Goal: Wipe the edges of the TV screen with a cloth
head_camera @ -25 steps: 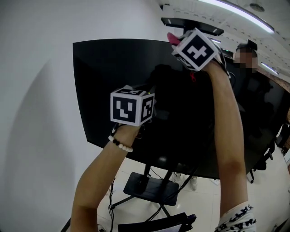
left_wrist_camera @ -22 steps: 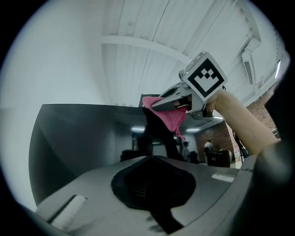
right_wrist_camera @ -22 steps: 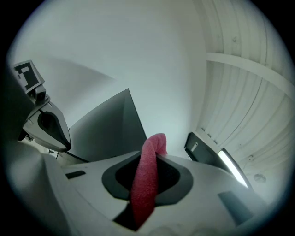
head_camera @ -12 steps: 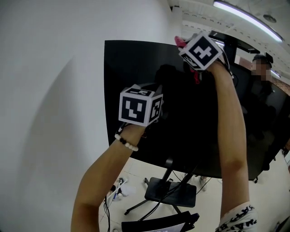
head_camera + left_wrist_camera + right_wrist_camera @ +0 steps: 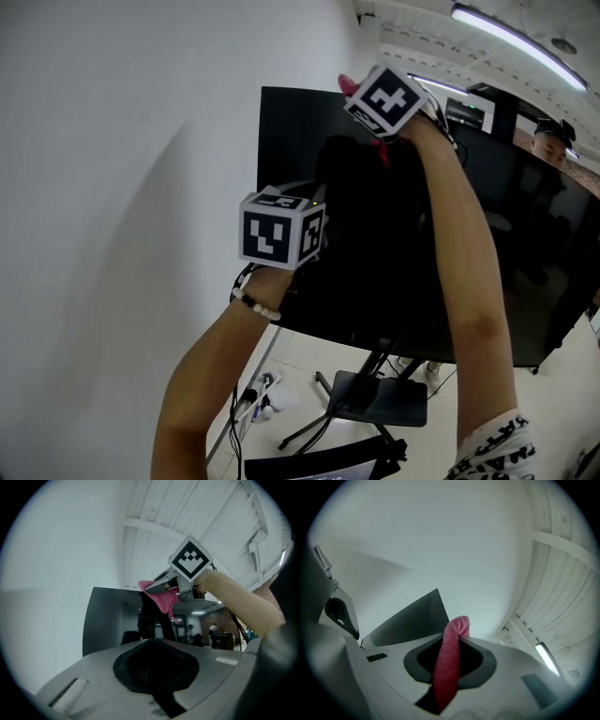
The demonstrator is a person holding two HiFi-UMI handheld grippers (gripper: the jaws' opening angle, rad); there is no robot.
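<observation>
Arms cover much of the TV (image 5: 300, 141) in the head view, its 3 o'clock side runs out of the picture, and the marker cube hides the left gripper's (image 5: 314, 199) jaws there. Whether the cloth (image 5: 349, 86) actually presses on the frame is hard to tell from any view.

The right gripper (image 5: 457, 641) is clamped on the cloth (image 5: 449, 667), jaws closed to a narrow slit around a rolled strip of it. It is raised to the TV's top edge, near the 11 o'clock corner. The loose end of the cloth (image 5: 164, 603) hangs down over the top of the screen, below the right gripper (image 5: 157, 587).

The left gripper (image 5: 154, 665) holds nothing. Its jaws are together, and it hovers in front of the TV's (image 5: 108, 616) 9 o'clock edge, apparently clear of the glass.

The cloth is pink, soft and nubbly like terry. The screen is flat, glossy black and mirrors the room. It sits on a dark metal stand (image 5: 380, 398) at 6 o'clock. Behind it at 9 o'clock is a plain matte white wall (image 5: 122, 187). A beaded bracelet (image 5: 251, 302) circles the left wrist.
</observation>
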